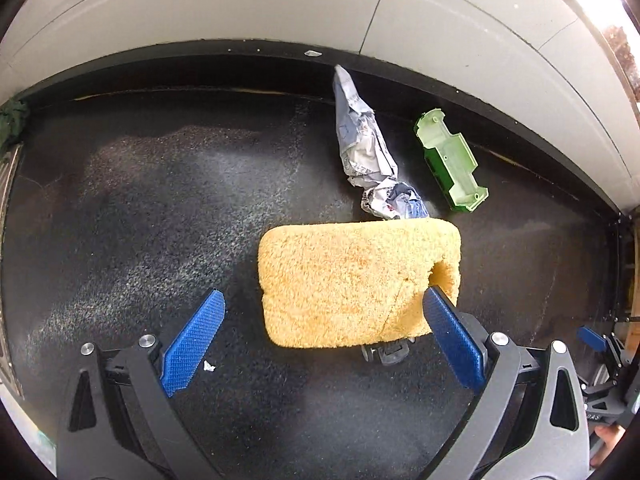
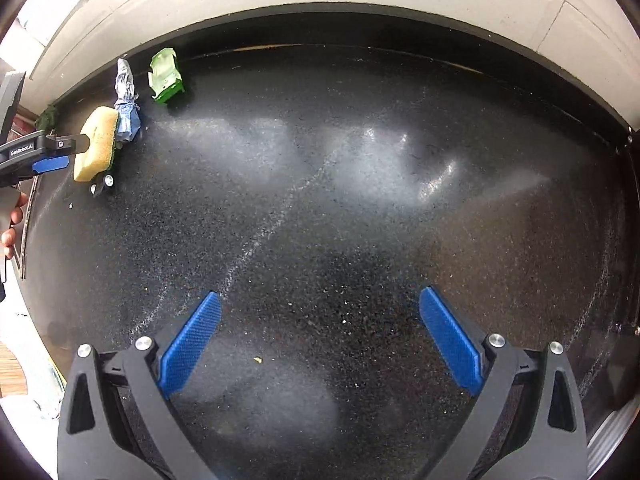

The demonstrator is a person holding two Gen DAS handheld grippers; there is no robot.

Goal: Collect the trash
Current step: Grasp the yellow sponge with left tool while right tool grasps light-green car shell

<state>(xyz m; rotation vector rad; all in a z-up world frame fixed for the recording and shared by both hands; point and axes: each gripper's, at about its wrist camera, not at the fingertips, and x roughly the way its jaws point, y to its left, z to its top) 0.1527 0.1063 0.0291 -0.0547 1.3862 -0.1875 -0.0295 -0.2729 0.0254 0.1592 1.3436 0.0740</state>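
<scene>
A yellow sponge (image 1: 352,280) lies on the black speckled counter (image 1: 160,208), between the fingers of my open left gripper (image 1: 323,291). The right finger touches the sponge's right edge; the left finger stands well clear of it. Just beyond the sponge are a crumpled printed paper (image 1: 364,148) and a green plastic shell (image 1: 452,160). A small black wheeled piece (image 1: 386,354) peeks out from under the sponge's near edge. My right gripper (image 2: 321,293) hangs open over bare counter. Its view shows the sponge (image 2: 96,148), paper (image 2: 126,96) and green shell (image 2: 165,76) far to the left.
A white tiled wall (image 1: 280,8) runs behind the counter's raised black back edge. A dark green cloth (image 1: 12,120) sits in the far left corner. A tiny white scrap (image 1: 209,367) and a crumb (image 2: 258,359) lie on the counter. A hand (image 2: 12,220) holds the left gripper's handle.
</scene>
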